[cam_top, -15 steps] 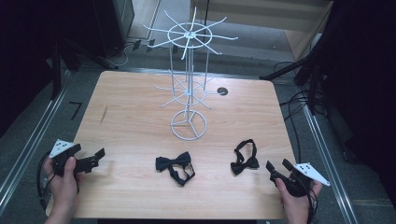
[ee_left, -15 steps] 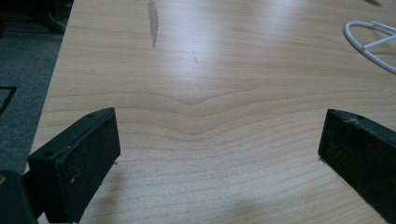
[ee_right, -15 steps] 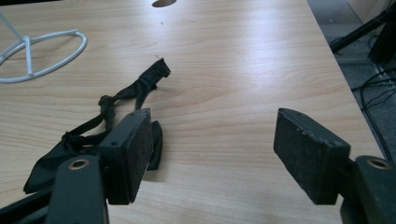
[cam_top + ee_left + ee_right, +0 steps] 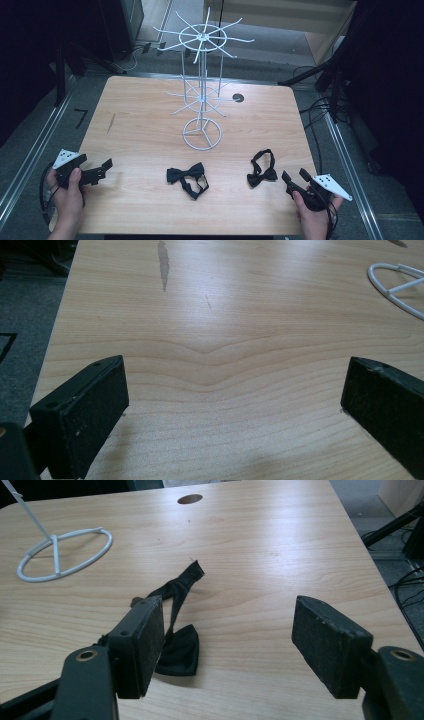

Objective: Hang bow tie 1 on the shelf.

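Apparently nothing has shifted since a moment ago: both tongs, left and right, rest wide and empty (bow ties untouched) at the frame's lower corners.

A light wooden table with a dark streak at its left and a round hole at the far edge carries a white wire display stand at mid-table. Two black bow ties lie near: one central, another right.
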A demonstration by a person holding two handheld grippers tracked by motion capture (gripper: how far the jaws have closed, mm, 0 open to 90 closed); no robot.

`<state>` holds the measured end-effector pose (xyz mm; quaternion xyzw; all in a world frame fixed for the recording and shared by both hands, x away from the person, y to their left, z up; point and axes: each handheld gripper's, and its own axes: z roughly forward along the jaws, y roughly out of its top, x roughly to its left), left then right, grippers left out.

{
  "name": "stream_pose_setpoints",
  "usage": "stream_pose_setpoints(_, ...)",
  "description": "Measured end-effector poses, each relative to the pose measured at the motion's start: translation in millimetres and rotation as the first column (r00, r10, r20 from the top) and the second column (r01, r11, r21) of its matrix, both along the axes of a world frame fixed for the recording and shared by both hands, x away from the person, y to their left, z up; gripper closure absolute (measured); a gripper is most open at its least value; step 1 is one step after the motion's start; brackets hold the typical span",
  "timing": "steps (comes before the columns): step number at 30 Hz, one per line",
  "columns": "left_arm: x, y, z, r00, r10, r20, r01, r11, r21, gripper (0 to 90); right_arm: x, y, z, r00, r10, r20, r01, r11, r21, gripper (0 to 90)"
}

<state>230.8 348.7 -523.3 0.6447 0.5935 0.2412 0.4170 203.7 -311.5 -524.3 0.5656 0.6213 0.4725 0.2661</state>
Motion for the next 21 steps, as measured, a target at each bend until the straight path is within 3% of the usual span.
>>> stream_pose_setpoints(15, 0.6, -0.2, -0.1, 1.0, -0.004, -0.006, 0.004, 1.0, 0.004, 0.0, 0.6, 18.5, 5.0, 0.9995, 0.031, 0.011, -0.031, 0.999, 0.01, 32.9)
stream_pose_setpoints(21, 0.7, -0.2, -0.1, 1.0, -0.004, -0.007, 0.004, 1.0, 0.004, 0.0, 1.1, 34.8, 7.8, 0.9972, 0.072, 0.021, -0.072, 0.997, 0.004, 34.0)
